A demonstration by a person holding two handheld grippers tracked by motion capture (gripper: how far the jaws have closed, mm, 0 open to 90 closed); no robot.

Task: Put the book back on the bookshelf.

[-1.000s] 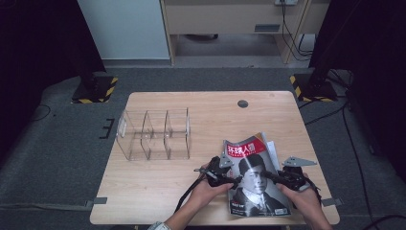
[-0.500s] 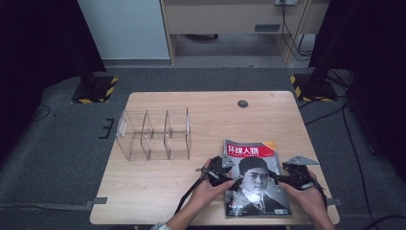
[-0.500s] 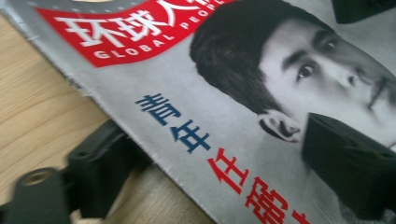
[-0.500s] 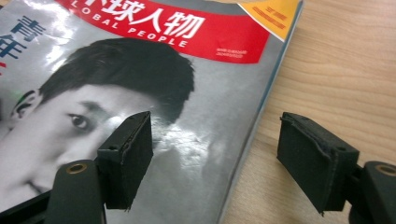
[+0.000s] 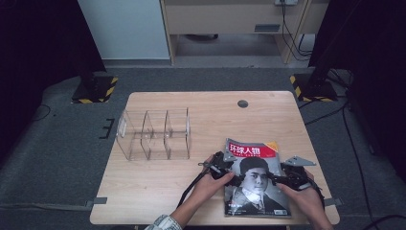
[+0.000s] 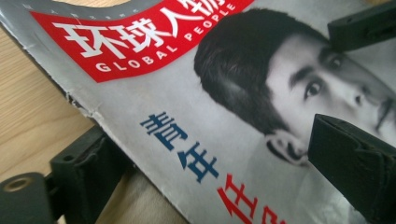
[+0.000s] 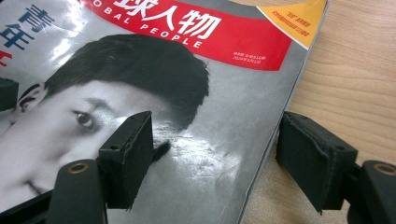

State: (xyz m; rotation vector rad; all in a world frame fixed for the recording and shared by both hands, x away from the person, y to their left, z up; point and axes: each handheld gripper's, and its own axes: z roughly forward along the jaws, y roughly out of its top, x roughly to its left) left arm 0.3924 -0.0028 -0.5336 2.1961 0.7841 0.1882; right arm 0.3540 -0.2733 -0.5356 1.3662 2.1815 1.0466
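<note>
the left tool [image 5: 229, 176] sits at the magazine's [image 5: 255, 179] left edge with its 2 black, blocky jaws parted, 1 over the cover and 1 off its edge over the wood, having just been opening, pressing on nothing. the right tool [image 5: 277, 180] straddles the right edge the same way, its foam-faced jaws having just swung apart, with the glossy cover between them but unpinched. a grey 3-cornered plate tops this tool. the magazine lies flat at the near right of the tabletop [image 5: 158, 191], a thin, rectangular, slightly scuffed thing with a shiny grey cover, a red title band [image 7: 210, 32], an orange corner tab [image 7: 294, 16] and a monochrome portrait; its left edge is frayed and curls a little in the left gripper view. the tabletop is pale wood-grain with rounded corners and a small dark round grommet [image 5: 242, 103] near its far edge. to the magazine's left, well apart, stands a clear acrylic organiser [image 5: 153, 134] with upright dividers. nothing lies between it and the magazine.
</note>
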